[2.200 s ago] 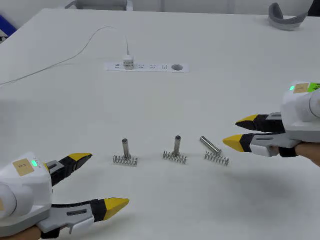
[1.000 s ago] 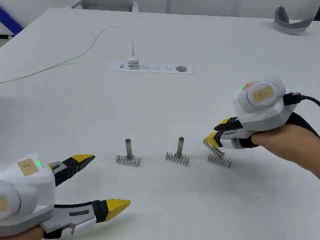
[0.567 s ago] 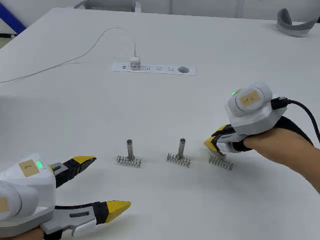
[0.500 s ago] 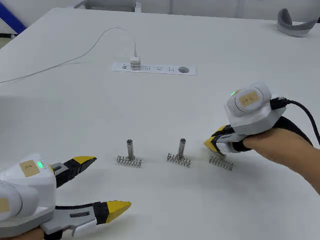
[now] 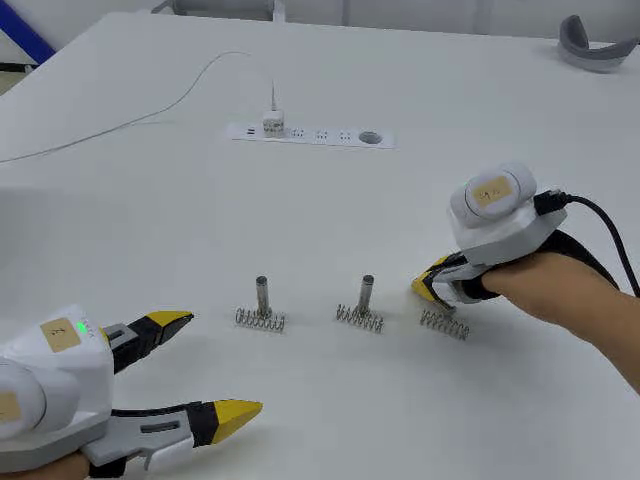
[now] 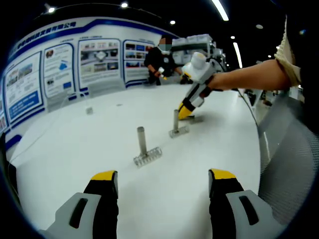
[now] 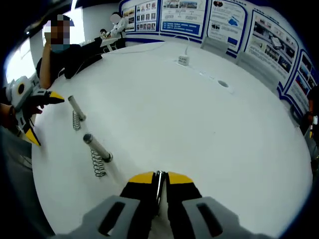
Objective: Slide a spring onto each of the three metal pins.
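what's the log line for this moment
right gripper: shut on third pin | left gripper: open, holding nothing | left pin, middle pin: upright, bare | springs: all on table

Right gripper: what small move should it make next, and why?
Probably lift the third pin slightly: the right gripper looks shut on it, its spring lies loose alongside, and the left gripper is open.

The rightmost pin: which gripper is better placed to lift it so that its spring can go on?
Right. The right gripper has its fingers shut on the pin, and the spring lies just beside them. The left gripper is open and empty, well away at the other end of the row.
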Demonstrator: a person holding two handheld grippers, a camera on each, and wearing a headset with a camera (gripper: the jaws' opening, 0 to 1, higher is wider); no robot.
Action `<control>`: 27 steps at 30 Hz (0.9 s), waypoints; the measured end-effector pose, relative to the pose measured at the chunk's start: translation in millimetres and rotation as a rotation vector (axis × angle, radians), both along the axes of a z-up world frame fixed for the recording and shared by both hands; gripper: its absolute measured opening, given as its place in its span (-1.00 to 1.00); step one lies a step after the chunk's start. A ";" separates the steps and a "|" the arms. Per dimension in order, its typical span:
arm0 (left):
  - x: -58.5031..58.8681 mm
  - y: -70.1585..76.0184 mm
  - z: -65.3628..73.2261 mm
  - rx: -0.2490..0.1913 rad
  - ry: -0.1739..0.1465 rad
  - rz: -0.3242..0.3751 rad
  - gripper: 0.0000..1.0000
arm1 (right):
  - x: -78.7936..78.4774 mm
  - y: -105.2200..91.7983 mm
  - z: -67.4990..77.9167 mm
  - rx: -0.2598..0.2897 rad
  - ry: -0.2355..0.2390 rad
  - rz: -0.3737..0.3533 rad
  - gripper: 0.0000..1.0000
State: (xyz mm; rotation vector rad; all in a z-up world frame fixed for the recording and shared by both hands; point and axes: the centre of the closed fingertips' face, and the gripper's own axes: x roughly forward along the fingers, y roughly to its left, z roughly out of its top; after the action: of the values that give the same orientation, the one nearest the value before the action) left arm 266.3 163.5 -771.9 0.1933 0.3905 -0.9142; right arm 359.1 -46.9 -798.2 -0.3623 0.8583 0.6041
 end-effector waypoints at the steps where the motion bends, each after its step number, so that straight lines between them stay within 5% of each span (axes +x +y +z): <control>1: 0.1 0.2 0.0 0.000 0.000 0.001 0.51 | 0.4 -0.2 -0.3 0.001 0.003 -0.003 -0.80; 14: -1.1 1.0 -1.8 0.000 0.006 0.008 0.50 | -0.4 -1.2 -7.9 0.010 0.061 -0.032 -0.81; 27: -2.3 -1.6 1.5 -0.006 -0.001 0.005 0.49 | -0.4 -1.8 0.7 0.066 0.039 -0.072 -0.83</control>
State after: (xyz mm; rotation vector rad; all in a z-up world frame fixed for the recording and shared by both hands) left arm 264.0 161.9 -770.4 0.1868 0.3874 -0.9104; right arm 358.8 -48.7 -797.6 -0.2593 0.8833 0.5723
